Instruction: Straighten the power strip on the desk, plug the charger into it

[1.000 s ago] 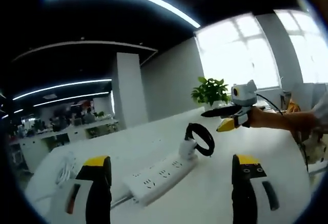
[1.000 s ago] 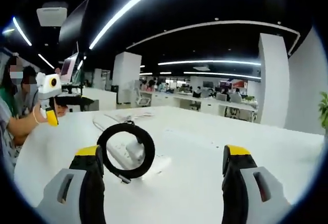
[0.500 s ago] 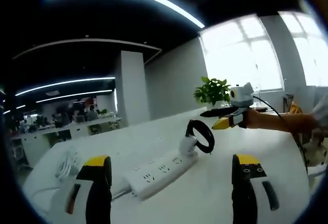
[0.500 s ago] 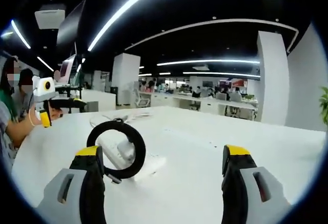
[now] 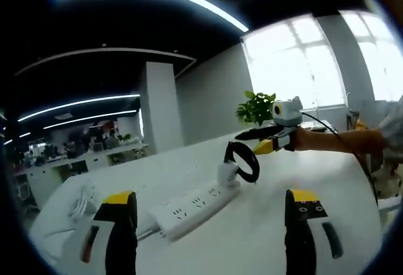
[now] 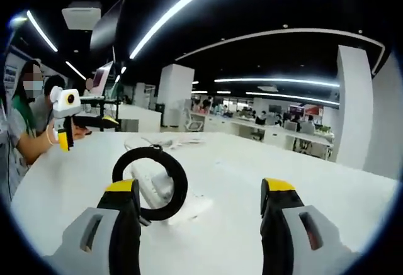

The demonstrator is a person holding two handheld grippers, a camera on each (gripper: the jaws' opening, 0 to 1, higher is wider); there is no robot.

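No brand, label or writing can be read on anything in either view.

In the left gripper view, the left gripper (image 5: 209, 215) hangs above the white desk (image 5: 264, 190) with its yellow-tipped jaws spread wide and nothing between them. The white power strip (image 5: 194, 204) lies ahead of the jaws, nearer the left one, running at a slant up and to the right. At its far end sits the white charger (image 5: 228, 172) with its black cable wound into a loop (image 5: 244, 160) standing above it. Just past the loop, coming in from the right, is the right gripper (image 5: 272, 139), held by a bare forearm; its jaws point toward the loop, apart from it. Behind it stand a green plant (image 5: 257, 106) and bright windows (image 5: 302, 61). A bundle of white cable (image 5: 80, 204) lies on the desk beyond the left jaw.

In the right gripper view, the right gripper (image 6: 200, 215) is likewise open and empty. The loop (image 6: 151, 182) and charger (image 6: 160, 187) sit just ahead of its left jaw, partly hiding the power strip (image 6: 148, 184). Far to the left, the left gripper (image 6: 79, 121) shows with a person behind it; whether its jaws are apart cannot be told there.
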